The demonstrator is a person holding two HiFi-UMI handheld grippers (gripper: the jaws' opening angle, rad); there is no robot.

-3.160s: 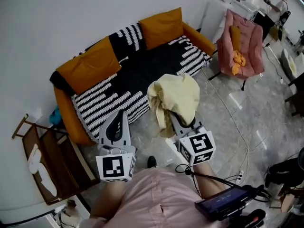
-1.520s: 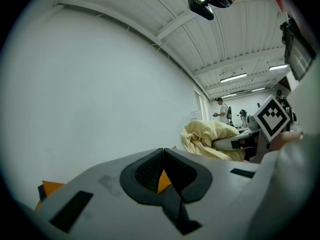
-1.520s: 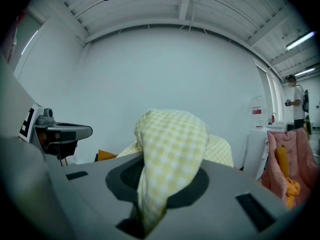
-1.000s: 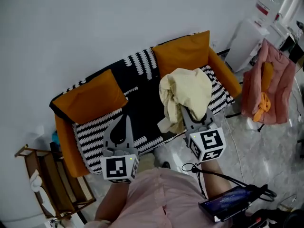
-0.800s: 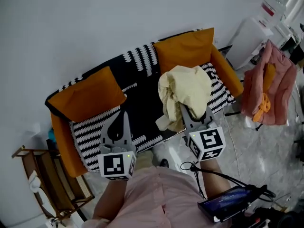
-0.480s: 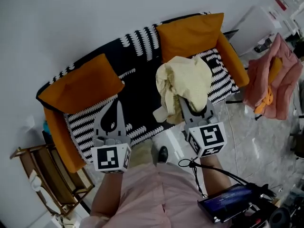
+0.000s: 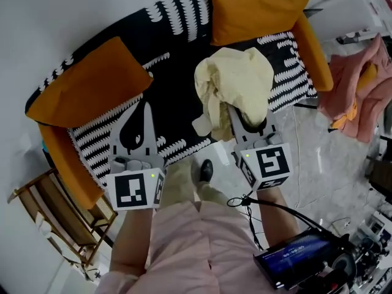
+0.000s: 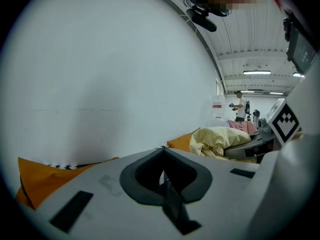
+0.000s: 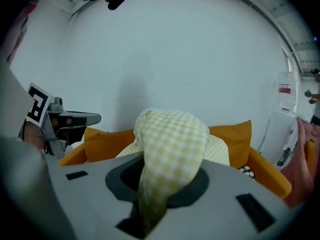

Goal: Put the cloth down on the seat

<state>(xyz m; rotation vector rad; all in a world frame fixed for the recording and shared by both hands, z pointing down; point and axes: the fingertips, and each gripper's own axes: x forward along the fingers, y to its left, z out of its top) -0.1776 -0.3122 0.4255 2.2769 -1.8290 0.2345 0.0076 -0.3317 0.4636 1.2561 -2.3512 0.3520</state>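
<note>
- White wall at the back; below both grippers stands a sofa (image 7: pixel 177 94) with a black-and-white striped throw and orange cushions (image 7: pixel 92 81).
- Right gripper (image 7: pixel 244 116): jaws pinched together on the yellow checked cloth (image 7: pixel 236 81), which fills the gap between them.
- The cloth is bunched, mounded over and past the fingertips, long axis along the jaws toward the sofa back. A loose tail hangs left of the fingers, over the seat.
- Left gripper (image 7: pixel 141 116): jaws closed tip to tip, nothing between them, apart from the cloth.
</note>
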